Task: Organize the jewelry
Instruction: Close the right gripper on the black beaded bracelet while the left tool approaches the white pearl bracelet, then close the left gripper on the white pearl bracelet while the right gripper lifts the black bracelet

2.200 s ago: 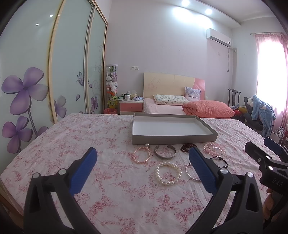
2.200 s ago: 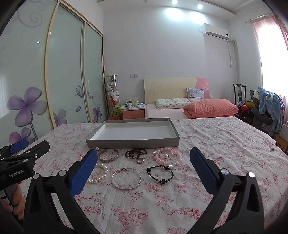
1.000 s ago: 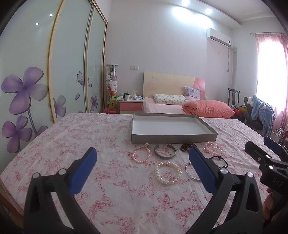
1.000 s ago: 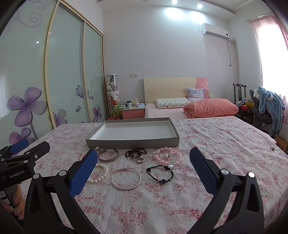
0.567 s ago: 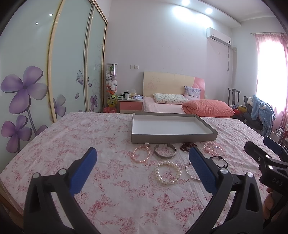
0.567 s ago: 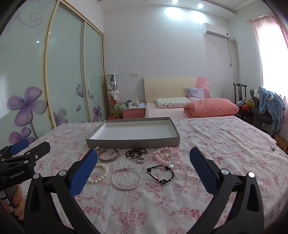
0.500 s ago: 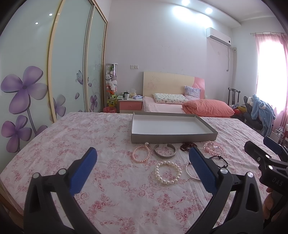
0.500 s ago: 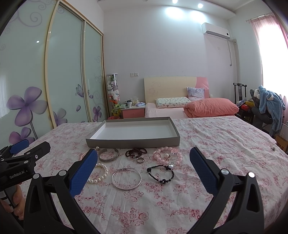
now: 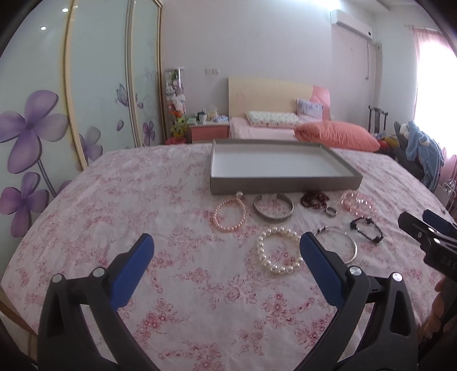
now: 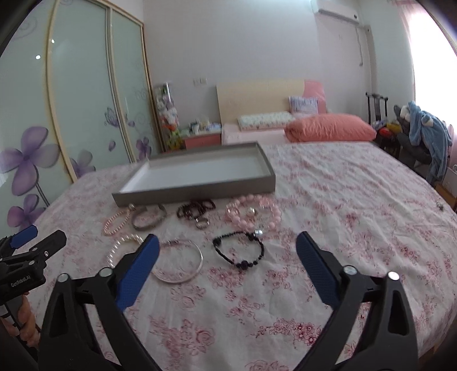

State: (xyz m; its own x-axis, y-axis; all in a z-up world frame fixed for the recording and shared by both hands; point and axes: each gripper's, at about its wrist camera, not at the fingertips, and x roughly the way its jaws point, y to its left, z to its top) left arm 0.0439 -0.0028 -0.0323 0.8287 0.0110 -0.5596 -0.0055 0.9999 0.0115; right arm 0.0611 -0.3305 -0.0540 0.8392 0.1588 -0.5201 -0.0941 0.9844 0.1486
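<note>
You have a shallow grey tray (image 9: pixel 282 184) with a white floor lying flat on the flowered bedspread. Just in front of it lie a pink pearl bracelet (image 9: pixel 229 214), a silver cuff (image 9: pixel 272 210), dark red beads (image 9: pixel 314 199) and pink beads (image 9: pixel 358 202). Nearer you lie a white pearl bracelet (image 9: pixel 278 254), a thin silver bangle (image 10: pixel 178 260) and a black bead bracelet (image 10: pixel 239 250).

Lighting: bright, soft, even daylight. Source: window (image 9: pixel 437 54) at right, blown out white behind pink curtain (image 10: pixel 407 20). Ceiling spots mirrored as small dots on wardrobe doors (image 9: pixel 94 82). Shadows: faint, under gray tray (image 10: pixel 197 194). Distortion: strong fisheye, dark vignette at corners, edges bent. Blur: right wrist view slightly motion-smeared; left wrist view sharp.
</note>
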